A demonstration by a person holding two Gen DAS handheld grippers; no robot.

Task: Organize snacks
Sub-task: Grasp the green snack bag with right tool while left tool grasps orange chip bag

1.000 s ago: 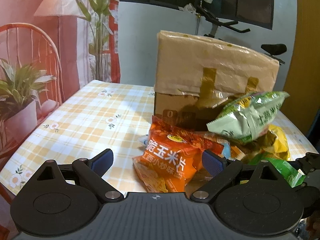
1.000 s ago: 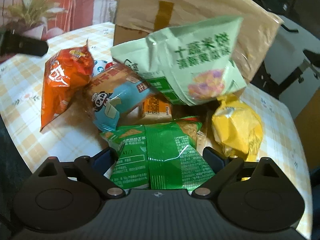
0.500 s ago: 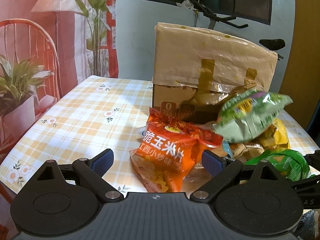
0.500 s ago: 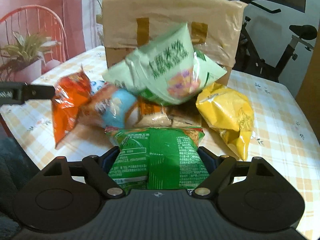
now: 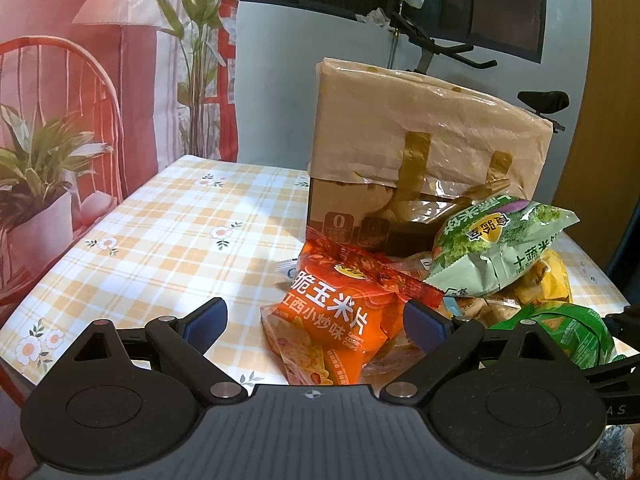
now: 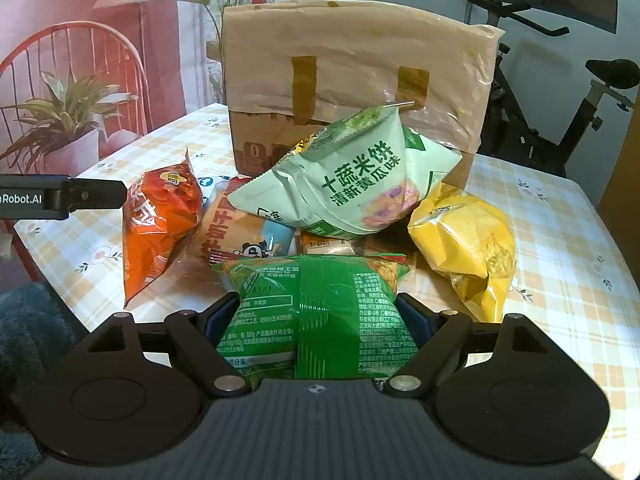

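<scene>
While my right tongs (image 6: 318, 316) pinch the dark green snack bag (image 6: 316, 300) at the pile's near edge on the tabletop (image 6: 560, 248), having just closed onto it, my left tongs (image 5: 316, 318) stand spread. The bag looks light, puffy, slippery and crushable; a gentle hold across its sides is advisable.

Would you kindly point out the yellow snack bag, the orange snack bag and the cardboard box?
yellow snack bag (image 6: 468, 240), right wrist view, on its bulging front.
orange snack bag (image 5: 340, 316), left wrist view, on its printed face.
cardboard box (image 6: 352, 60), right wrist view, on its plastic-wrapped front.

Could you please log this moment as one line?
right tool: closed on dark green snack bag | left tool: open, empty | cardboard box: behind pile
</scene>
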